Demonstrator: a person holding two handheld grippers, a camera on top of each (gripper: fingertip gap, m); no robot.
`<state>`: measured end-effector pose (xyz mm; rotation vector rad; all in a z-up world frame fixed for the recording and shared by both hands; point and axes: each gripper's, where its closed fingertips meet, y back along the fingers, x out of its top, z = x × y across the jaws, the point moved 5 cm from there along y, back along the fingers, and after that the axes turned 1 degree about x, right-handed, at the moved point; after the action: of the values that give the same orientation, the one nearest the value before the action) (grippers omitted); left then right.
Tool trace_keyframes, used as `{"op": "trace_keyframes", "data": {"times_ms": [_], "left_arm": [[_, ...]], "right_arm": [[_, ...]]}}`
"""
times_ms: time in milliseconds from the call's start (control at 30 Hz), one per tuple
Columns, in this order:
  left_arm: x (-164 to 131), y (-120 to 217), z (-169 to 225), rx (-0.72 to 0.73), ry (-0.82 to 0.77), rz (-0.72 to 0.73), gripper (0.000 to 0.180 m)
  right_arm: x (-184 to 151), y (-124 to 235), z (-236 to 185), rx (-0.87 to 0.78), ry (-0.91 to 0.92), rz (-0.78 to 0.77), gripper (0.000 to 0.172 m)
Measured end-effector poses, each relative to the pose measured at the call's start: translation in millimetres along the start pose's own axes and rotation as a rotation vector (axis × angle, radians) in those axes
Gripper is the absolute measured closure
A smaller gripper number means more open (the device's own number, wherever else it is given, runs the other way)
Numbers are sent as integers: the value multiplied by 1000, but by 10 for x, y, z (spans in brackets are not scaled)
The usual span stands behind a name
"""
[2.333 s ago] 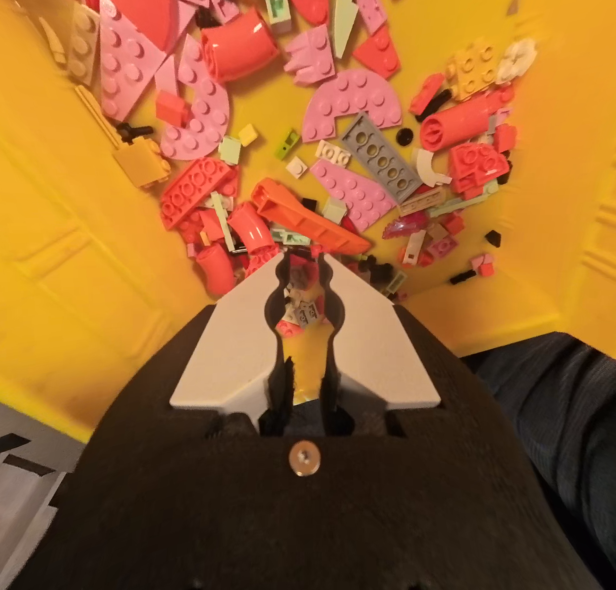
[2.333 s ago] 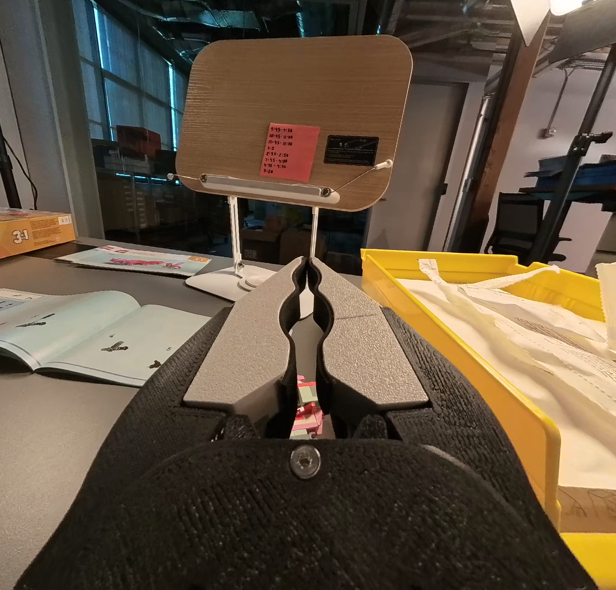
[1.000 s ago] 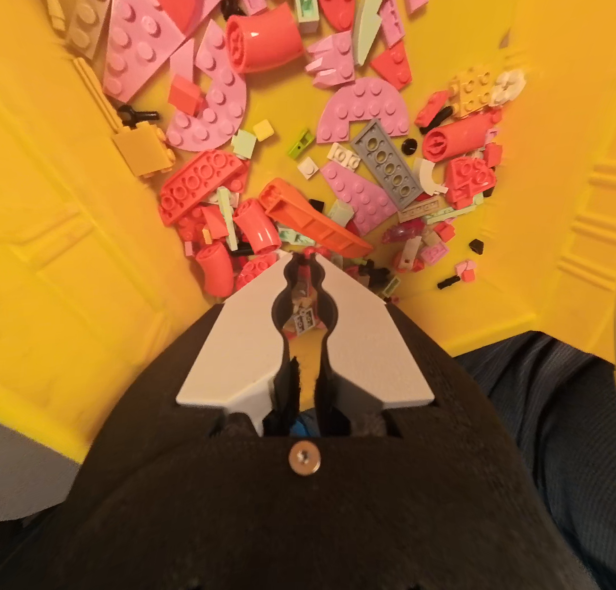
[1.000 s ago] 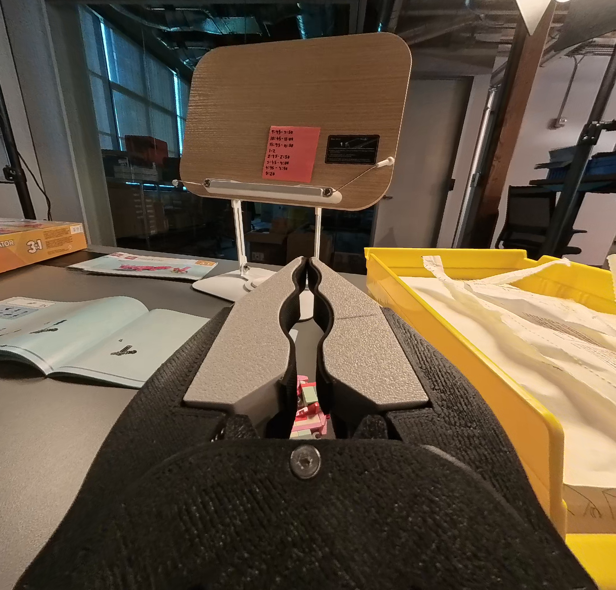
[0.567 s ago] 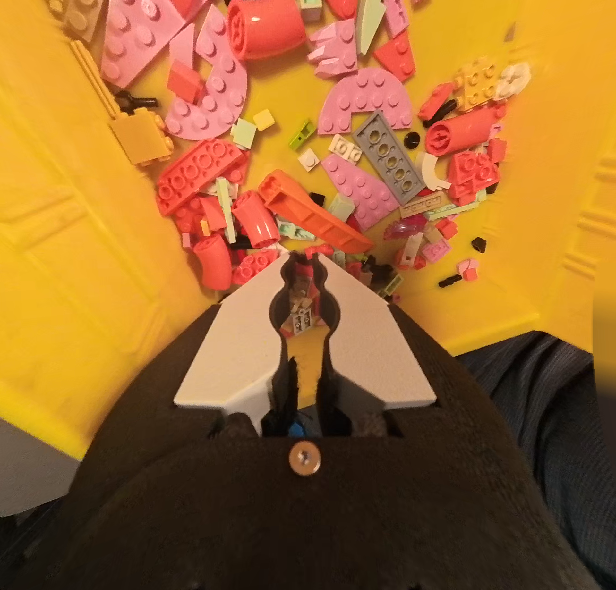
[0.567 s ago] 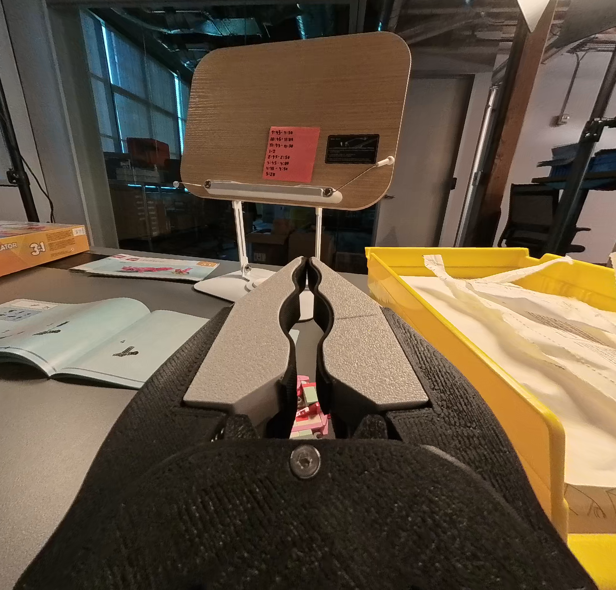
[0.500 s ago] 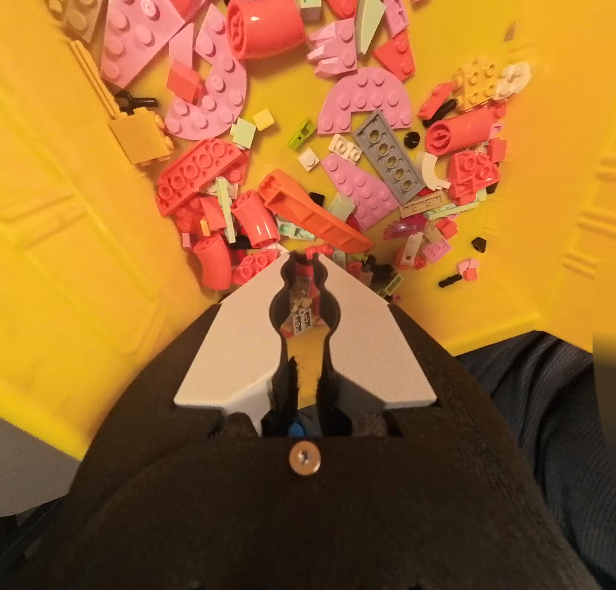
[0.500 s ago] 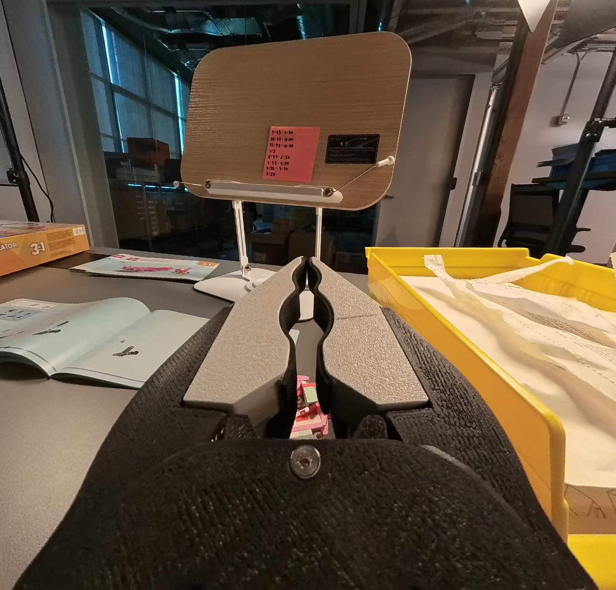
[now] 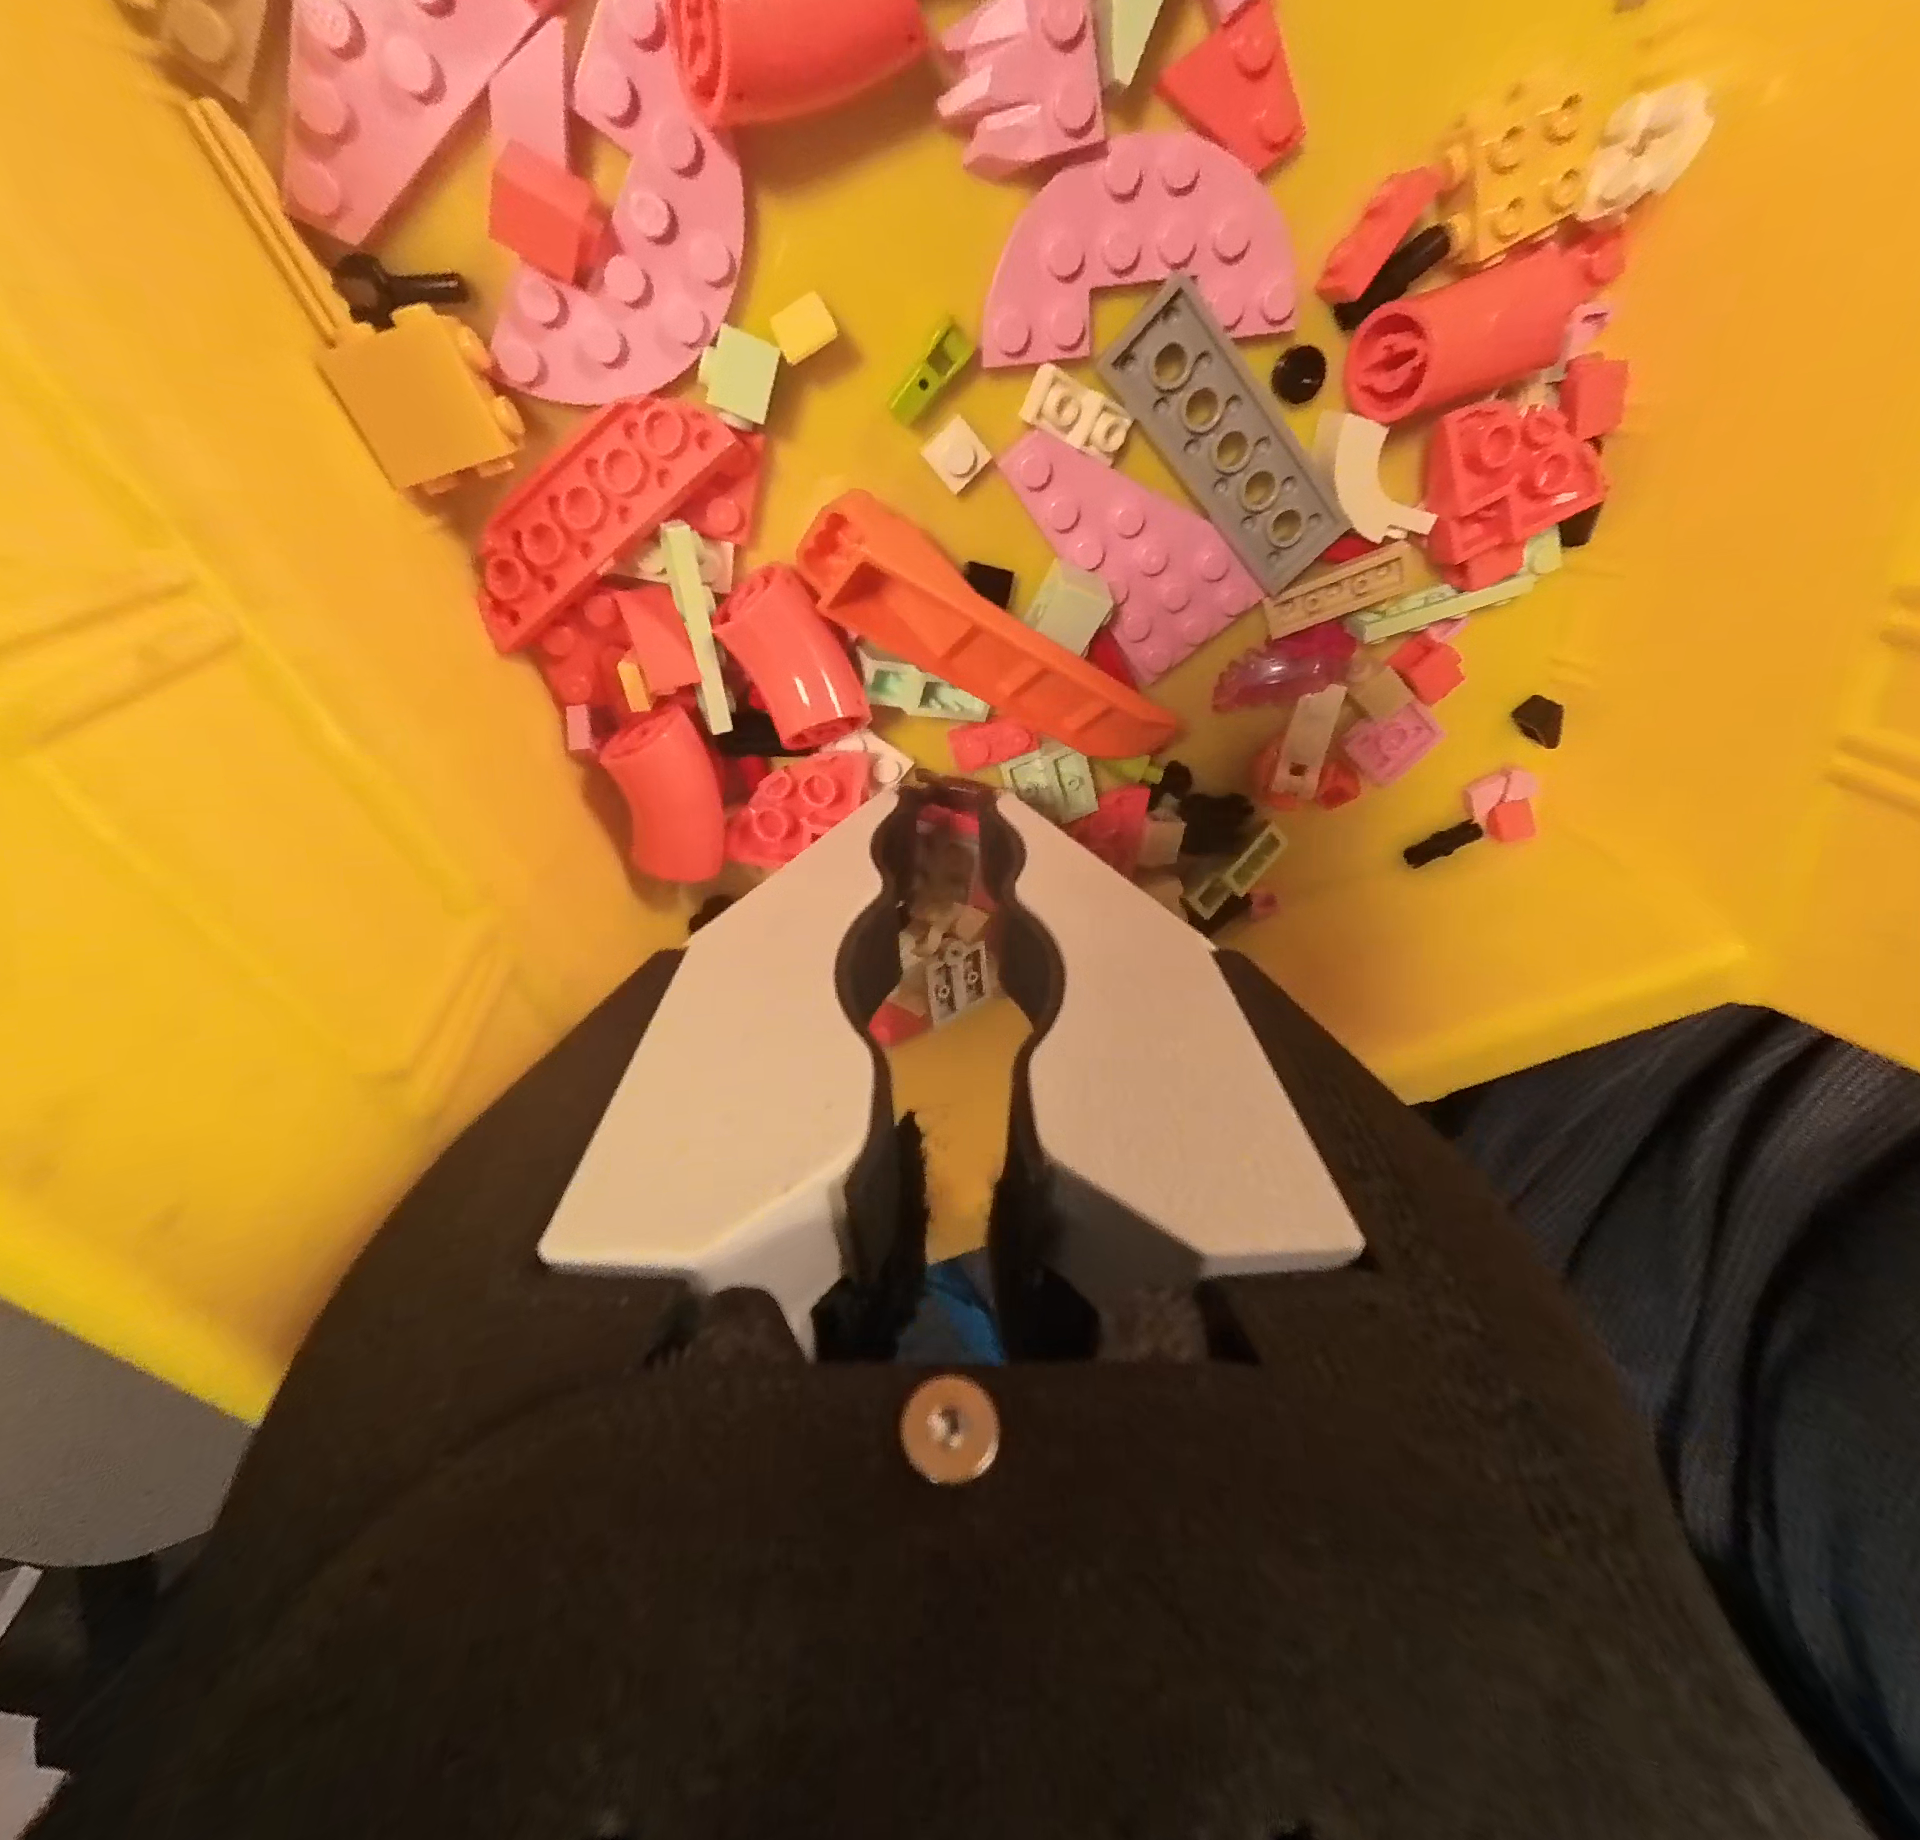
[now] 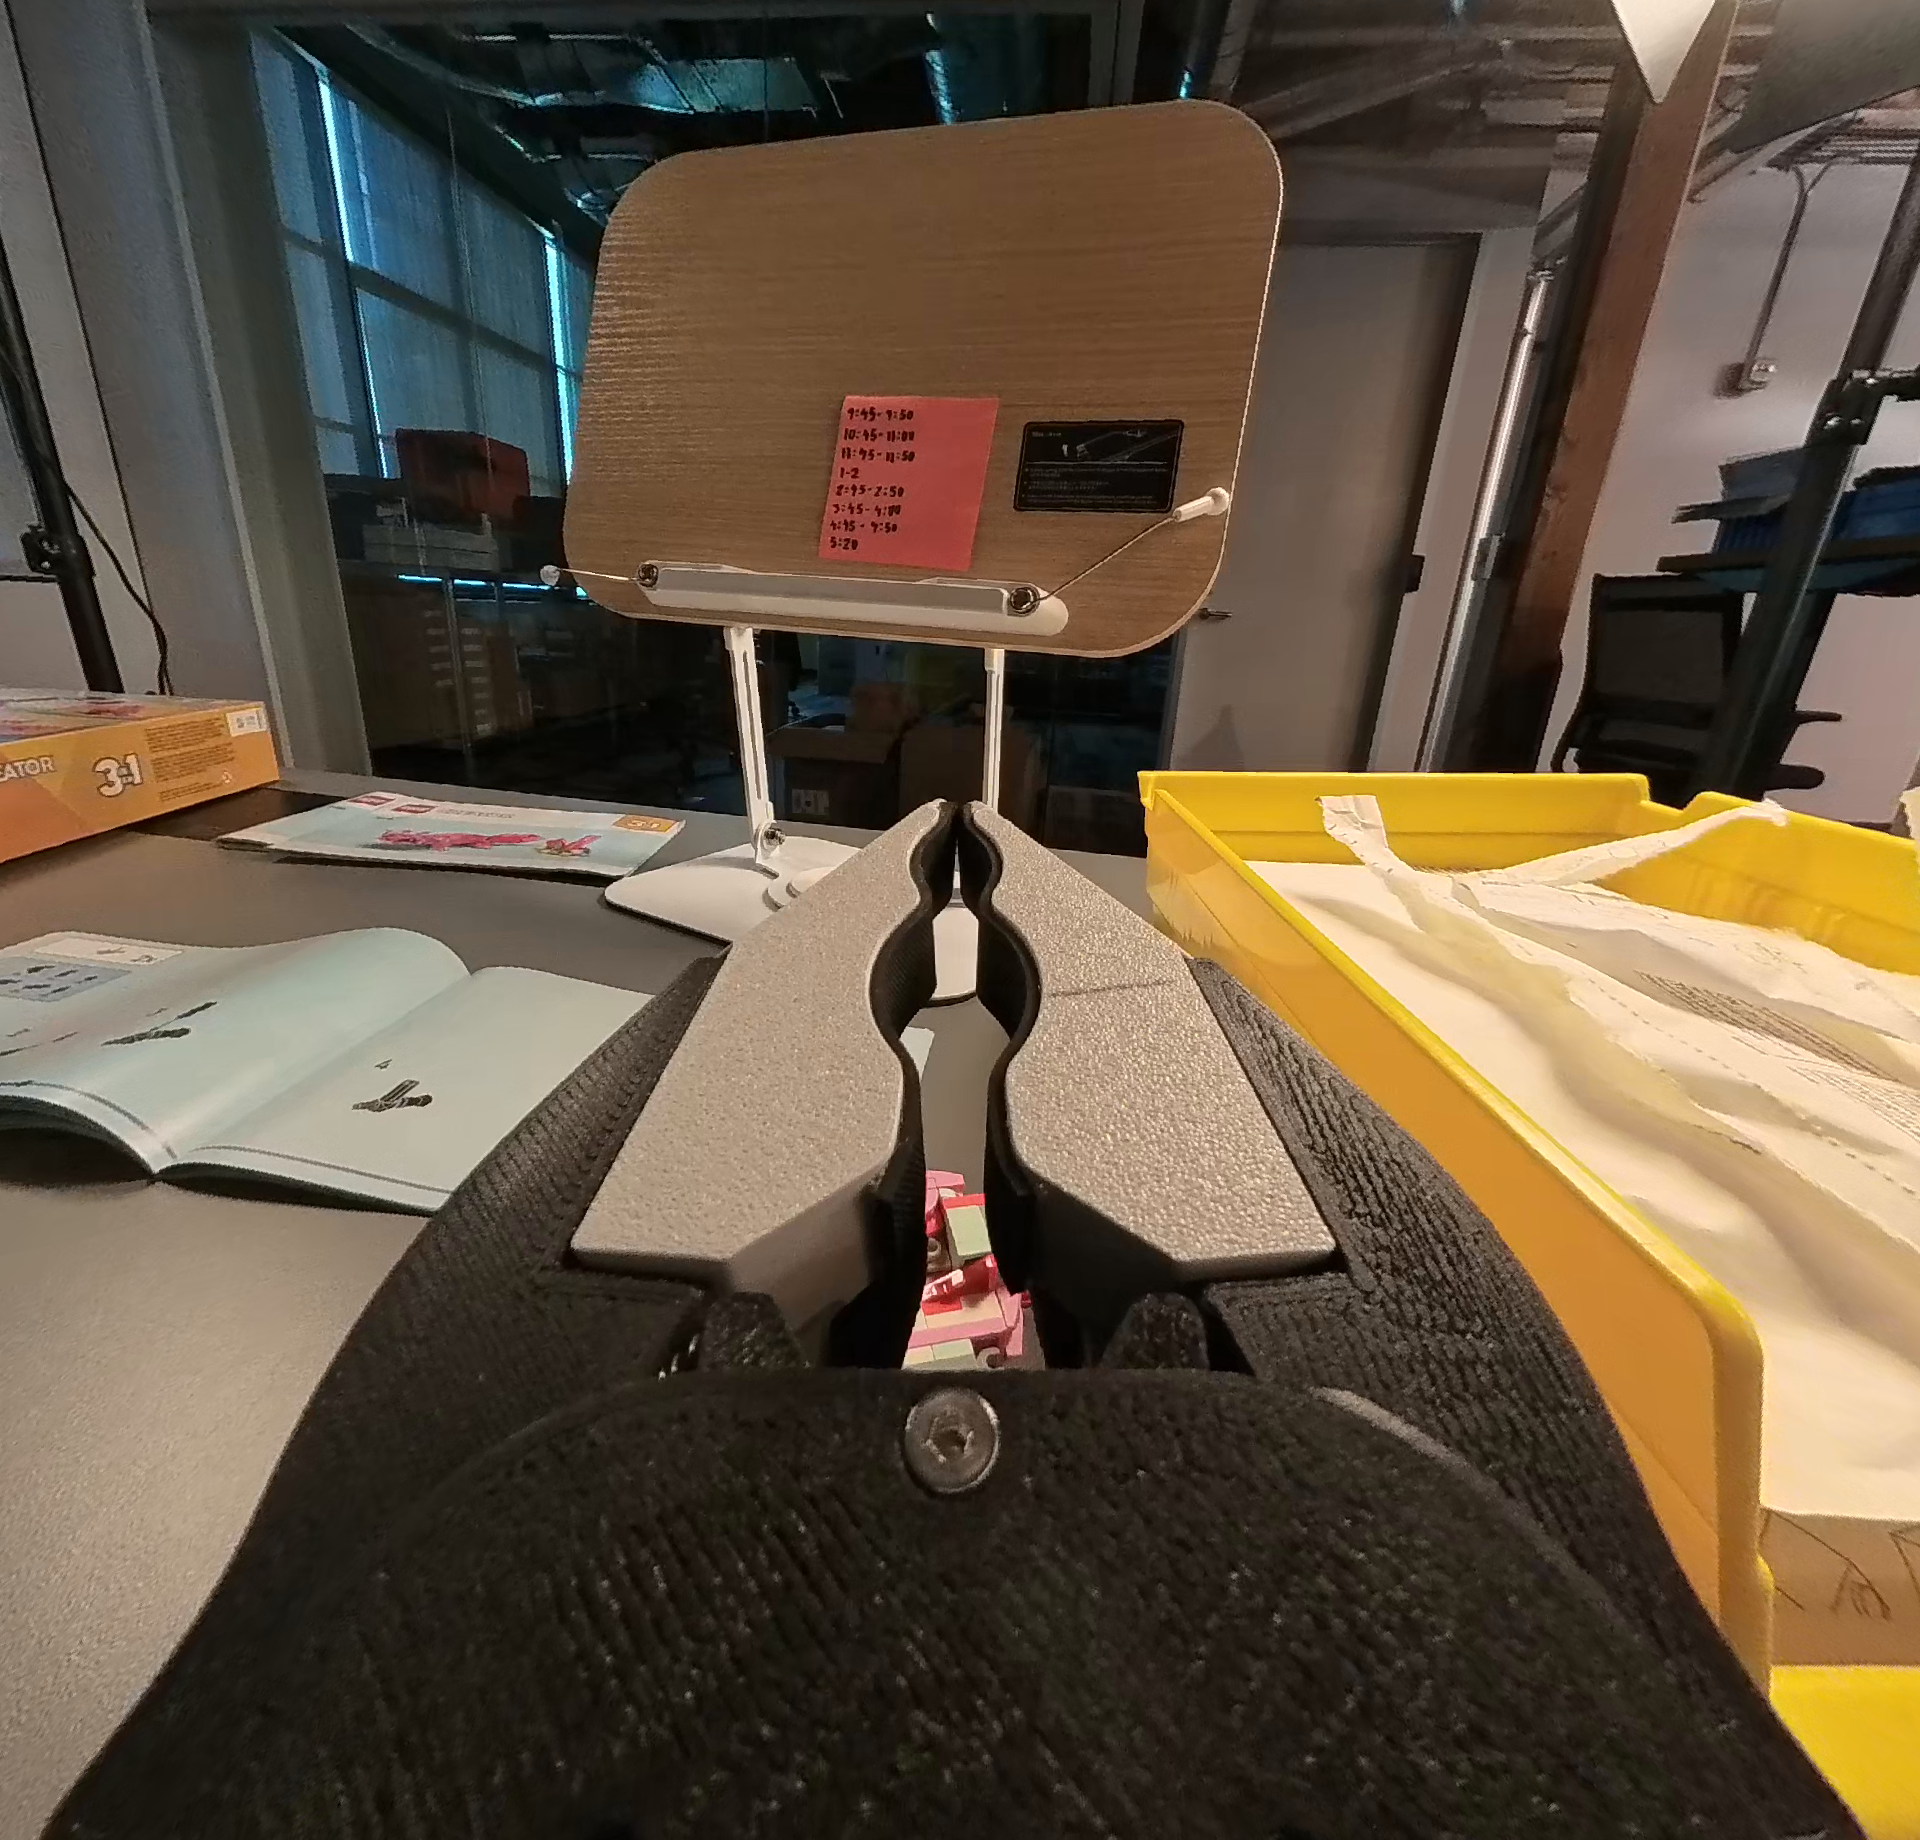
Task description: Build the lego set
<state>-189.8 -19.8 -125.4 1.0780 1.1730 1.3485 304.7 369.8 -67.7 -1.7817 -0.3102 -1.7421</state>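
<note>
Left wrist view: left hand-held gripper (image 9: 957, 803) down inside yellow bin (image 9: 208, 751), fingertips slightly parted over heap of loose toy bricks (image 9: 935, 564); small dark piece at tips, cannot tell if pinched. Orange wedge brick (image 9: 977, 647) just beyond tips; grey holed plate (image 9: 1221, 429) farther. Right hand-held gripper (image 10: 958, 816) pressed together, nothing at tips, above counter (image 10: 208, 1375); pink brick build (image 10: 961, 1291) below it, open booklet (image 10: 260, 1052) left, second yellow bin (image 10: 1403, 1063) with white paper bags (image 10: 1610, 1011) right, wooden book stand (image 10: 925, 377) beyond.

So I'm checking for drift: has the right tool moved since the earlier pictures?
Hardly. The right tool is shut, its tips still just below the wooden stand, beside the yellow bin; only a slight shift in view.
</note>
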Motion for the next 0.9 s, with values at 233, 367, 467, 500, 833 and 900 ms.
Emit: {"op": "trace_keyframes", "data": {"times_ms": [233,367,467,500,833,900], "left_arm": [[5,-12,3,-5,8,1,170],[5,-14,4,-3,19,-3,170],[5,-13,-33,38,18,-8,180],[16,-14,-45,54,9,-1,180],[97,112,-37,22,30,73,179],[73,115,-39,21,30,54,175]], "right_arm": [[-1,-1,1,1,-1,0,172],[0,-2,1,1,-1,-1,172],[0,-1,1,1,-2,-1,172],[-1,-2,2,1,-2,-1,172],[0,0,3,0,-6,1,172],[0,0,4,0,-6,1,172]]}}
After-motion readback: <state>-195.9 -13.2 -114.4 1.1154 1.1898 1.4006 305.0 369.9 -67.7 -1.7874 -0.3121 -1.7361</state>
